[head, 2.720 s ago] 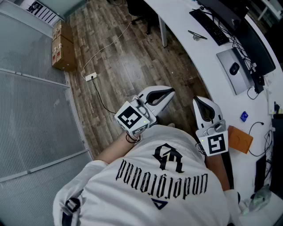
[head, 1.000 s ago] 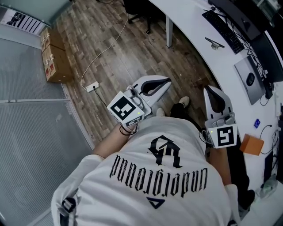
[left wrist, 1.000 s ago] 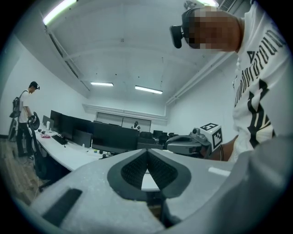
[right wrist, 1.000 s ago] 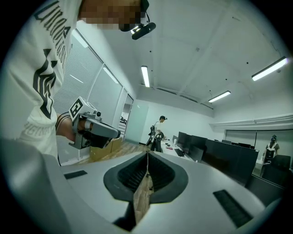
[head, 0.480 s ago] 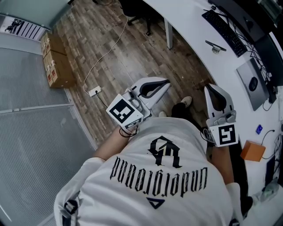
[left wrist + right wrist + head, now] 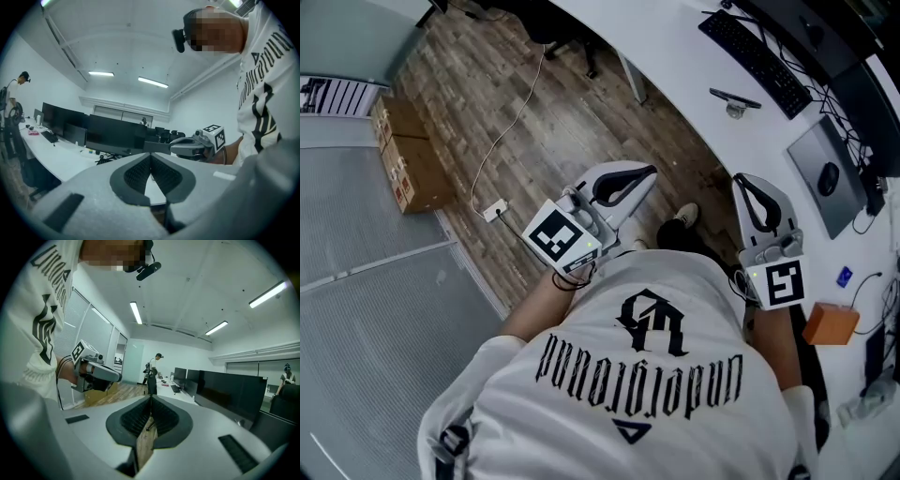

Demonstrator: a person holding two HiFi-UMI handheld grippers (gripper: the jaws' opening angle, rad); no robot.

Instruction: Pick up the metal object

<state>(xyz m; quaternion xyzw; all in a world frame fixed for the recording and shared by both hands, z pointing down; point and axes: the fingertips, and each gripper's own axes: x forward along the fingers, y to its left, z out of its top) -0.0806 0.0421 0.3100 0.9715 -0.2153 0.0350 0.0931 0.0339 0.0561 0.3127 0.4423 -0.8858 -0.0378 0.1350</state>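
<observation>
I cannot pick out the metal object for certain in any view; a small thin item (image 6: 732, 100) lies on the white desk (image 6: 684, 66). My left gripper (image 6: 649, 175) is held in front of the person's body over the wooden floor, its jaws shut and empty. My right gripper (image 6: 749, 181) is level with it by the desk edge, also shut with nothing between the pads. In the left gripper view the left gripper (image 6: 151, 155) has its pads meeting, and the right gripper (image 6: 193, 146) shows beyond. In the right gripper view the pads of the right gripper (image 6: 151, 397) touch.
Cardboard boxes (image 6: 398, 159) stand at the left by a glass partition. A power strip (image 6: 495, 209) with its cable lies on the floor. The desk carries a keyboard (image 6: 755, 52), a laptop (image 6: 825, 178) and an orange box (image 6: 830, 323). A person (image 6: 152, 375) stands far off.
The floor, boxes and desk have shifted in the head view as the person moves. Both grippers stay shut and keep their place in front of the body.
</observation>
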